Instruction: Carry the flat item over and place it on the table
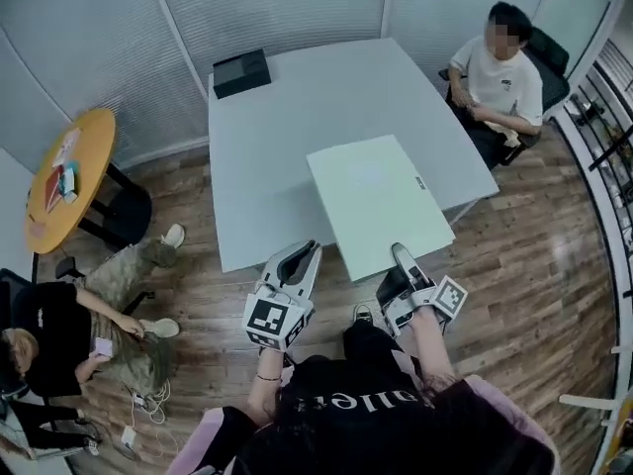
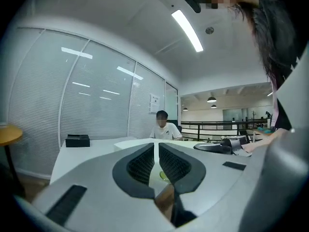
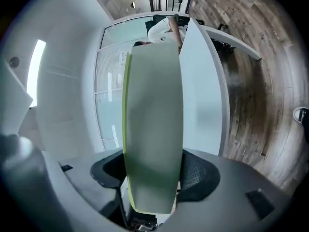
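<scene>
Holding the board [image 1: 381,201] by its near edge, right gripper [image 1: 400,257] clamped on it, part over the bench [image 1: 287,117]: carry seemingly near done, set-down left; left gripper [image 1: 302,257] closed, empty.

Left gripper [image 1: 300,255] level, jaws almost together, empty, right gripper [image 1: 400,255] level, jaws clamped on edge of pale green board [image 1: 376,201], both forearms extended forward

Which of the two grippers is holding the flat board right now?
The right gripper: its jaws clamp the pale green flat board, which reaches over the white rectangular table. The left gripper is shut on nothing.
</scene>
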Available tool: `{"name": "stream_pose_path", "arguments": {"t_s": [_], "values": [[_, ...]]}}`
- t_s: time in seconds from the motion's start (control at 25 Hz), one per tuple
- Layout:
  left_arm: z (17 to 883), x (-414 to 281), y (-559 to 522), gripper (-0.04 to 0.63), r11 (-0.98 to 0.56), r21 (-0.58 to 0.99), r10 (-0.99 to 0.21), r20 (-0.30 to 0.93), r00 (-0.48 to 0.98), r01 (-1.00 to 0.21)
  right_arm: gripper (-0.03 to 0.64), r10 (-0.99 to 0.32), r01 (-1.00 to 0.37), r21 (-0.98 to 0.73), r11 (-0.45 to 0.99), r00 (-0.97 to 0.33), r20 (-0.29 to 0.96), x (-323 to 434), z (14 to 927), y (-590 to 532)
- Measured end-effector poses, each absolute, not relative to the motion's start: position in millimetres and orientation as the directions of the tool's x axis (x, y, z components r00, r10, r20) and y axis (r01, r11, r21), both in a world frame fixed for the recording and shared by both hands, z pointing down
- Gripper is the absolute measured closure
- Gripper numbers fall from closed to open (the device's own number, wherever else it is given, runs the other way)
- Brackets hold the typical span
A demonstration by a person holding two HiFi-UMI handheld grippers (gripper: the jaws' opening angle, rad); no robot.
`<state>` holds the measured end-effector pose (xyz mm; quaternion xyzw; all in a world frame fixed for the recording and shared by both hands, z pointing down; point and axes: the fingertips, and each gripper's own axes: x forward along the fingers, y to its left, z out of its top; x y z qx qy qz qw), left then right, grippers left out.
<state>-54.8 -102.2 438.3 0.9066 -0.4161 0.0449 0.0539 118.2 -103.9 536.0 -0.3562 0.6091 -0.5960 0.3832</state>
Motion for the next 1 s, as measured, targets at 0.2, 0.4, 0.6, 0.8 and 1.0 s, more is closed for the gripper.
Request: {"name": "stream_pose_path", "arguments": {"t_s": [0.2, 0.4, 0.6, 0.8, 1.0], "values": [[441, -32, -141, 0.548, -0.607, 0.053, -0.781, 0.149, 0.607, -0.793, 0.325, -0.868, 0.019, -1.000, 0.025, -0.495, -0.031, 144, 542, -152], [441, -14, -171, 0.548, -0.563, 0.036, -0.812, 0.162, 0.561, -0.825, 0.324, -0.847, 0.029, -1.000, 0.008, -0.532, -0.022, 163, 552, -190], [439, -1, -195, 0.548, -0.522, 0.014, -0.839, 0.170, 0.516, -0.853, 0.324, -0.826, 0.035, -0.999, -0.004, -0.564, -0.017, 178, 560, -225], [441, 1, -206, 0.548, -0.484, 0.006, -0.859, 0.191, 0.476, -0.875, 0.325, -0.807, 0.036, -0.999, -0.026, -0.591, 0.000, 183, 572, -251], [444, -2, -220, 0.548, -0.460, 0.004, -0.866, 0.218, 0.449, -0.888, 0.325, -0.802, 0.038, -0.998, -0.058, -0.597, 0.023, 181, 584, -282]]}}
